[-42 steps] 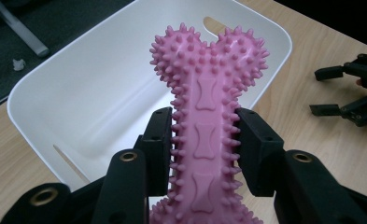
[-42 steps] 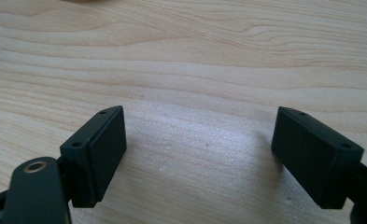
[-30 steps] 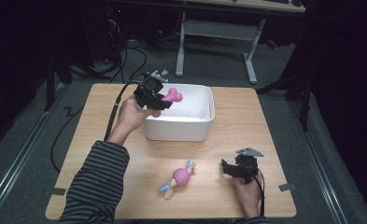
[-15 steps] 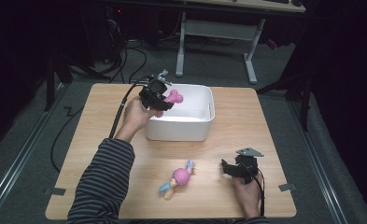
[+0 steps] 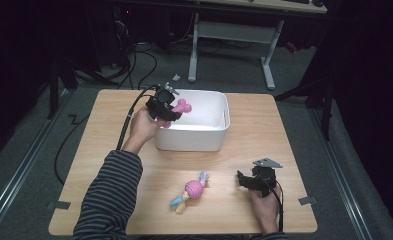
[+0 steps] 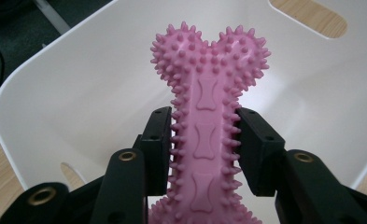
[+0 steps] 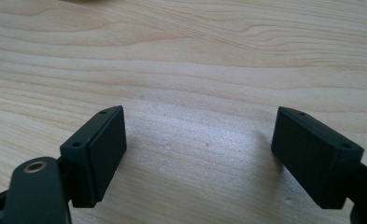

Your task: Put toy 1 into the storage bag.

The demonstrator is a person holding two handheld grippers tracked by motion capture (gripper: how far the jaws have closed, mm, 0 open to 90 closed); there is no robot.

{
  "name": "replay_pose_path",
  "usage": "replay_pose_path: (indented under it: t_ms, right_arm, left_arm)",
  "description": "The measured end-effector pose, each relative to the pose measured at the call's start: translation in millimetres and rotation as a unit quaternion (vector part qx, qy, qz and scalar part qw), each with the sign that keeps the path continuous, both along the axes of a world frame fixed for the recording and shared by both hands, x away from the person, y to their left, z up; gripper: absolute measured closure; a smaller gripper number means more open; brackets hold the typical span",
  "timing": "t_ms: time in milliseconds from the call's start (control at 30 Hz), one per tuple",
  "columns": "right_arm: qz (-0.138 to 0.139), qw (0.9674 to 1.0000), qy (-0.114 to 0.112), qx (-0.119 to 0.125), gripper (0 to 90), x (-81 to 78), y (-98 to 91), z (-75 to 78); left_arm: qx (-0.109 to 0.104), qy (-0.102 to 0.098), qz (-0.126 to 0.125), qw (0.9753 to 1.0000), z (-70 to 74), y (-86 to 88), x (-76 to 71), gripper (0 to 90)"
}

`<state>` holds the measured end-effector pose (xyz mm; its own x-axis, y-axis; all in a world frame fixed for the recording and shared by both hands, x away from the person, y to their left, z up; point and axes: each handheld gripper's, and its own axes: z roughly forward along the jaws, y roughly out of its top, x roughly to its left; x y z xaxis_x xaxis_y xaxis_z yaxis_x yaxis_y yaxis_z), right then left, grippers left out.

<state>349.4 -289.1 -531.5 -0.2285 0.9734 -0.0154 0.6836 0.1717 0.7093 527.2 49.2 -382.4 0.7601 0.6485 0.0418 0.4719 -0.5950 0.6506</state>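
Pink spiked bone toy [image 6: 208,135]: you have it over the white bin [image 5: 211,131], just inside the near-left rim — not yet down on the bin floor.
Long axis: it runs straight out along your left hand-held gripper [image 6: 203,154], the knobbed end pointing away into the bin.
Left hand-held gripper: clenched on the toy's shaft, one pad on each side.
Coming move, as I judge it: lower and let go — the drop is straight below you.
Right hand-held gripper [image 7: 197,156]: released, nothing between the pads, resting on the tabletop [image 7: 195,56].
Pink-and-blue toy [image 5: 191,191]: your right hand is the nearer one.
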Motion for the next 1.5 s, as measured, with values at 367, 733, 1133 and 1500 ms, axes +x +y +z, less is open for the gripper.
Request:
replay_pose_path:
  t_ms: [367, 733, 1133, 1500]
  right_arm:
    - [0.000, 1.0000, 0.000, 0.000, 17.9, 0.0, 0.0, 0.0]
    - [0.000, 1.0000, 0.000, 0.000, 17.9, 0.0, 0.0, 0.0]
    - [0.000, 1.0000, 0.000, 0.000, 17.9, 0.0, 0.2, 0.0]
    - [0.001, 1.0000, 0.000, 0.000, 17.9, 0.0, 0.3, 0.0]
  left_arm:
    - [0.008, 0.008, 0.009, 0.9999, -8.6, 7.6, 0.5, 58.0]
    - [0.013, 0.015, 0.016, 0.9997, -16.1, 8.0, 0.9, 57.0]
    - [0.004, 0.017, 0.021, 0.9996, -16.1, 13.0, -1.8, 52.3]
    - [-0.053, -0.018, 0.028, 0.9980, -1.0, 26.4, -16.9, 38.3]
